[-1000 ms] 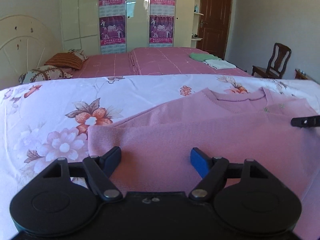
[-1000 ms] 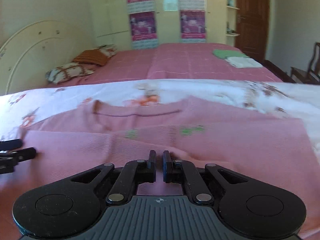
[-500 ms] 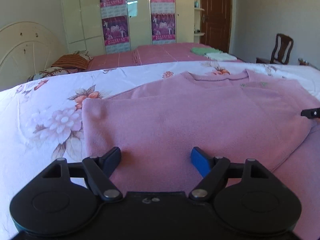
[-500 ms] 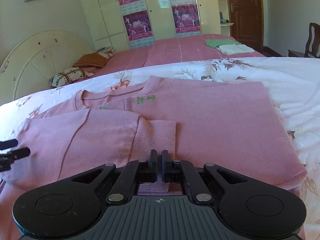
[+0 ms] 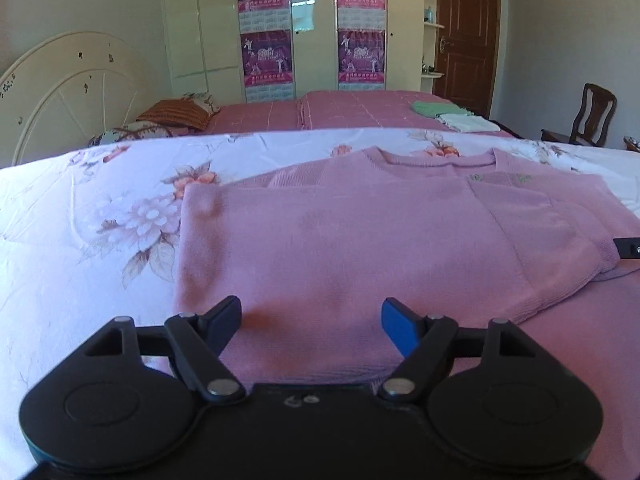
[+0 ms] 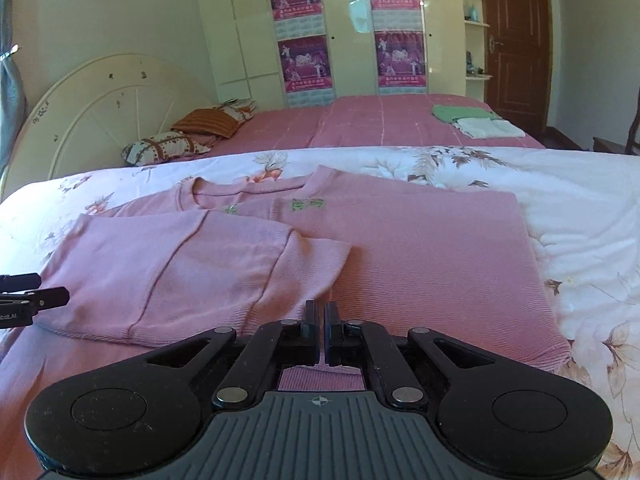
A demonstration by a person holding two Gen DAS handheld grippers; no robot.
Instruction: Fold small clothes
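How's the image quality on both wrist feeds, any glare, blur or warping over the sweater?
Left wrist view: pink sweater sharp, evenly lit; a faint shadow under the open left gripper; the fisheye bows the floral sheet. Right wrist view: also sharp; glare only on the wardrobe; dark corner vignetting.

One pink sweater point(image 6: 420, 256) lies on one floral bedsheet point(image 6: 580, 208), at the centre of the right wrist view. Two grippers show: the left gripper point(image 5: 311, 316) and the right gripper point(image 6: 321, 320). Four posters hang on the wardrobe doors at twelve o'clock, the lower left poster point(image 5: 266, 58) among them. Two pillows sit at ten o'clock, an orange pillow point(image 6: 208, 123) and a patterned pillow point(image 6: 160, 148). Two folded cloths rest at one o'clock: one green cloth point(image 6: 460, 113) and one white cloth point(image 6: 490, 128). One wooden chair point(image 5: 592, 120) stands at three o'clock in the left wrist view.
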